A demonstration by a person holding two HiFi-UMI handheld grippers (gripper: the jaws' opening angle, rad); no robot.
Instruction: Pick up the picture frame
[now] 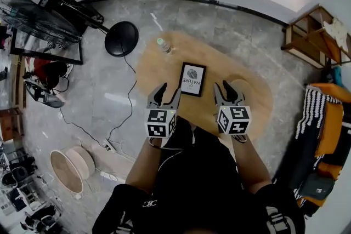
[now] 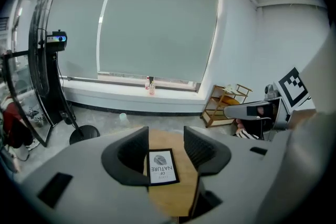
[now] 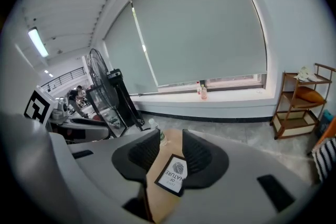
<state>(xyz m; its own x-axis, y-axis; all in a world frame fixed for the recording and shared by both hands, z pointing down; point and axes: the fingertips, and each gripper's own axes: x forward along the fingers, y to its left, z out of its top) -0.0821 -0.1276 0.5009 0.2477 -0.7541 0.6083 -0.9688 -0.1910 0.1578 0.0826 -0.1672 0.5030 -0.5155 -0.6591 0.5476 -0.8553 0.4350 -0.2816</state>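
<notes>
Left tongs point(image 2: 166, 139) and right tongs point(image 3: 171, 140) gape empty near the picture frame point(image 1: 192, 79). Only the head view shows the whole counter point(image 1: 252, 101), bottle point(image 1: 164, 45) at its edge.

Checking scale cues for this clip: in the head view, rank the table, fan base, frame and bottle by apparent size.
1. table
2. fan base and frame: they look about alike, and the base stands lower, on the floor, so I won't rank them
3. bottle
</notes>
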